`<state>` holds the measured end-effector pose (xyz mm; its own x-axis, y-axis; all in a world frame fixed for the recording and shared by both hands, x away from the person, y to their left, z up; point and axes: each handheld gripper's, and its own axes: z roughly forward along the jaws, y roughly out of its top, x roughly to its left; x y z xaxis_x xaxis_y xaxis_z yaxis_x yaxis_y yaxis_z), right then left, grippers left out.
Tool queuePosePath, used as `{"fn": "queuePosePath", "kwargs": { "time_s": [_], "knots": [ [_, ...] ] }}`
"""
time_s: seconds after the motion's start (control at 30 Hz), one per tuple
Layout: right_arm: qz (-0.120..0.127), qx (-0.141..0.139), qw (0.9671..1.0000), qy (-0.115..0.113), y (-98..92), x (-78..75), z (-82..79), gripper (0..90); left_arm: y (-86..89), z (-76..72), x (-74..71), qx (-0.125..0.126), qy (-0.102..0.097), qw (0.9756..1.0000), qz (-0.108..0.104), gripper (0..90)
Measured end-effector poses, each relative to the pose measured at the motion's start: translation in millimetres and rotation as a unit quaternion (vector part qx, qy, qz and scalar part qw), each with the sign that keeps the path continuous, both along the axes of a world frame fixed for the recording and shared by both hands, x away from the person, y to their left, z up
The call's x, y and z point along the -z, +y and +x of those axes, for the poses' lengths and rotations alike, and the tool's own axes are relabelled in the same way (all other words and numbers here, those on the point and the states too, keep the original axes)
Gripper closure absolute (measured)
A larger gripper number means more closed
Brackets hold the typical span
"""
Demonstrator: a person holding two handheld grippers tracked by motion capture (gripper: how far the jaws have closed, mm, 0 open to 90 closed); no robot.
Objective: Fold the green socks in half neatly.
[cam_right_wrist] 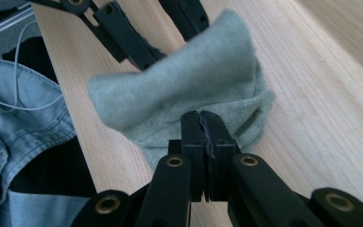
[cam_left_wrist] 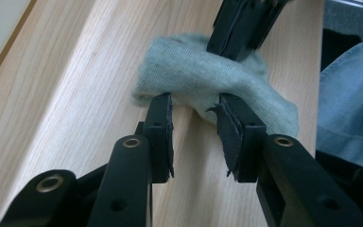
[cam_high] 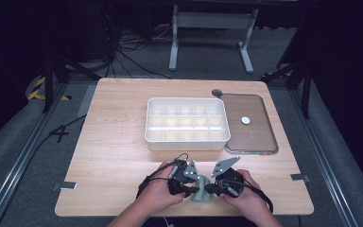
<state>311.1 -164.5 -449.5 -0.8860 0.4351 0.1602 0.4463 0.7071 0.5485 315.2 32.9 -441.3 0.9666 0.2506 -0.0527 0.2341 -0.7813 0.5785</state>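
Note:
A small grey-green cloth [cam_high: 202, 193] lies bunched near the table's front edge, between my two grippers. My right gripper [cam_right_wrist: 202, 118] is shut on the cloth's [cam_right_wrist: 179, 90] near fold and holds part of it raised off the wood. In the high view this right gripper [cam_high: 212, 188] sits just right of the cloth. My left gripper [cam_left_wrist: 194, 101] stands open, with its two pads at the edge of the cloth [cam_left_wrist: 203, 75] and bare wood showing between them. In the high view the left gripper [cam_high: 189, 189] is just left of the cloth.
A white box [cam_high: 187, 142] divided into several compartments stands at the table's middle. To its right lies a clear lid [cam_high: 260, 142] with a small white disc [cam_high: 246, 120] on it. The table's front edge and blue denim [cam_left_wrist: 350, 118] are close behind the grippers.

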Motion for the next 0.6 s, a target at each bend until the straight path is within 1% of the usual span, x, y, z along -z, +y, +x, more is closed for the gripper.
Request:
{"fn": "queuePosePath", "kwargs": {
  "time_s": [0.03,0.07,0.17,0.2,0.23,0.27,0.3,0.33,0.37,0.4,0.43,0.47,0.5,0.53,0.57,0.6],
  "knots": [
    [0.0,0.0,1.0,0.0,0.0,0.0,0.0,89.2,0.0,0.0,0.0,0.0,0.0,1.0,0.0,66.6],
    [0.014,0.002,0.9999,0.003,4.2,3.2,-1.3,89.2,-2.6,-1.2,-0.4,0.009,-0.011,0.9999,0.005,66.7],
    [0.014,0.003,0.9999,0.006,3.5,3.3,-0.9,89.2,-3.1,-1.4,-0.3,0.012,-0.014,0.9998,0.005,66.1],
    [0.019,0.006,0.9998,0.007,3.0,4.4,-0.6,89.2,-3.0,-1.4,-0.5,0.014,-0.016,0.9998,0.005,66.1],
    [0.027,0.008,0.9995,0.013,0.8,5.6,0.9,89.2,-3.1,-2.1,-0.1,0.011,-0.017,0.9998,0.001,65.5],
    [0.034,0.007,0.9993,0.016,-0.3,6.7,1.9,89.2,-3.5,-1.9,-0.3,0.016,-0.021,0.9996,-0.001,65.0],
    [0.038,0.009,0.999,0.02,-1.6,7.4,2.8,89.2,-3.8,-2.2,-0.3,0.017,-0.021,0.9996,-0.002,64.4],
    [0.038,0.004,0.9991,0.017,-1.7,7.7,2.8,89.3,-5.7,-3.5,0.3,0.022,-0.018,0.9996,0.0,63.8],
    [0.033,-0.004,0.9994,0.008,-1.0,7.4,2.3,89.4,-8.5,-4.1,1.7,0.032,-0.018,0.9993,0.0,62.8],
    [0.033,-0.004,0.9994,0.008,-1.0,7.4,2.3,89.4,-8.5,-4.1,1.7,0.032,-0.018,0.9993,0.0,60.7],
    [0.029,-0.01,0.9995,0.001,0.2,7.2,1.8,89.5,-11.1,-6.2,1.4,0.035,-0.027,0.999,0.011,60.7],
    [0.024,-0.011,0.9996,-0.001,1.2,7.0,1.3,89.6,-13.6,-8.8,0.3,0.036,-0.037,0.9985,0.018,60.3],
    [0.022,-0.012,0.9997,-0.004,1.8,6.6,1.0,89.6,-14.2,-9.3,-1.0,0.043,-0.04,0.998,0.024,60.1],
    [0.023,-0.012,0.9996,-0.005,1.7,6.9,0.8,89.6,-14.0,-10.0,-1.0,0.042,-0.042,0.998,0.022,59.8],
    [0.031,-0.012,0.9994,-0.004,-0.4,8.1,1.3,89.6,-13.5,-9.7,-0.1,0.042,-0.045,0.998,0.015,59.0],
    [0.031,-0.012,0.9994,-0.004,-0.4,8.1,1.3,89.6,-13.0,-9.1,0.3,0.04,-0.044,0.9982,0.01,59.0]
  ]
}}
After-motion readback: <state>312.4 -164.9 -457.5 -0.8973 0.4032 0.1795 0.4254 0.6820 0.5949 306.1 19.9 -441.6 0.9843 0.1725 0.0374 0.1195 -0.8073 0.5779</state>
